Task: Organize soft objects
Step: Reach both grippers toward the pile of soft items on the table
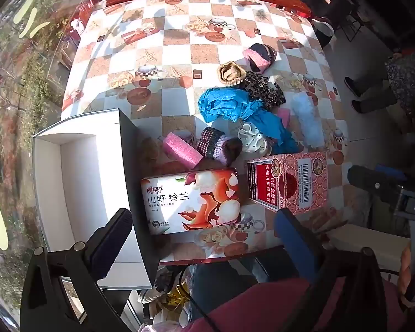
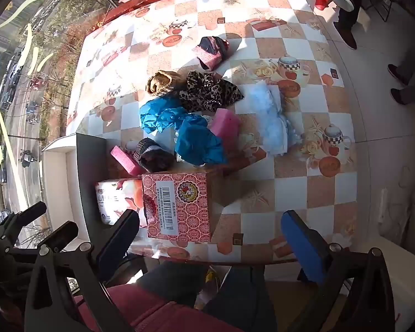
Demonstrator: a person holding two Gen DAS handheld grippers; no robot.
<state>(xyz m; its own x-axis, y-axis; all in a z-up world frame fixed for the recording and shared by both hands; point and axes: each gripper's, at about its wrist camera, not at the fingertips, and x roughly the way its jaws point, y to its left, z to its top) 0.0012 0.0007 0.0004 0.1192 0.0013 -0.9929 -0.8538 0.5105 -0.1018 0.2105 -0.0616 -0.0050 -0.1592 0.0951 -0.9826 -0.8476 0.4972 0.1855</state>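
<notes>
Claws (image 1: 204, 238) (image 2: 211, 238) both agape, empty | blue cloth (image 1: 229, 108) mid-table (image 1: 179, 41)

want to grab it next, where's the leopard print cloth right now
The leopard print cloth lies mid-table in the soft pile, with the tan knit roll on its left and the crumpled blue cloth just in front of it.

Glossy checked tablecloth (image 2: 296, 166); crinkled blue cloth (image 2: 179, 127); printed cardboard box (image 2: 179, 207); rough pink foam block (image 1: 181, 150)

Tissue pack (image 2: 116, 199) half hidden behind red box (image 2: 177, 207)
</notes>
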